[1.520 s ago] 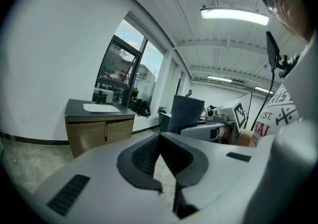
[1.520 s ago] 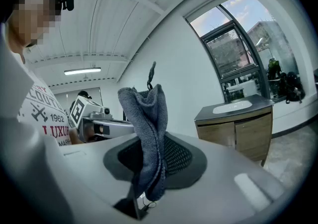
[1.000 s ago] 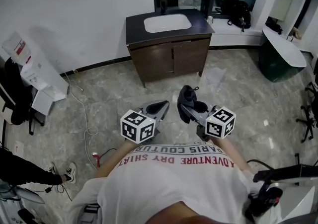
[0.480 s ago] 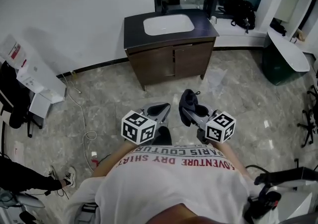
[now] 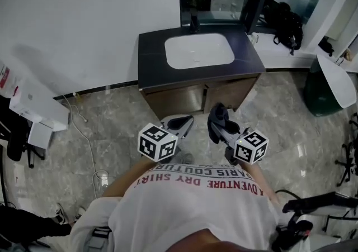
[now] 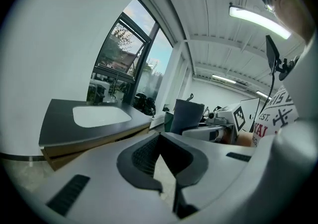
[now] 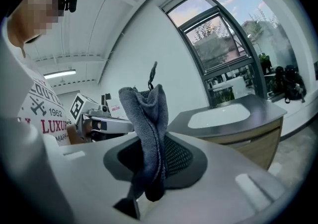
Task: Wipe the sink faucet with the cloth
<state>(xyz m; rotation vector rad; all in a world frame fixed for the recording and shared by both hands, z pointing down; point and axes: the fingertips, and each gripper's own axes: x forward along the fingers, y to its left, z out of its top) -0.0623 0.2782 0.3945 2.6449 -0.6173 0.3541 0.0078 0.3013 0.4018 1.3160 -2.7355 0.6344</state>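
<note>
A dark vanity counter [image 5: 151, 55] holds a white sink basin [image 5: 198, 51], with the dark faucet [image 5: 194, 23] at its back edge under the window. Both grippers hover in front of the cabinet, short of the counter. My right gripper [image 5: 215, 118] is shut on a dark grey cloth [image 5: 219, 113], and in the right gripper view the cloth [image 7: 146, 128] stands up folded between the jaws [image 7: 151, 143], with the basin [image 7: 218, 113] beyond. My left gripper [image 5: 182, 122] is shut with nothing in it. Its tips [image 6: 159, 137] meet, and the basin [image 6: 99, 115] lies ahead to the left.
A white wall runs to the left of the cabinet. A cable [image 5: 89, 139] trails over the marble floor, near white boxes [image 5: 33, 105]. Black bags [image 5: 288, 22] sit on the window ledge. A green bin with a white lid [image 5: 330, 80] stands at the right, and a chair frame [image 5: 313, 206] at the lower right.
The person has walked toward the sink, so the cabinet is nearer and larger. Both grippers came along in the same pose, the cloth still in the right one.
</note>
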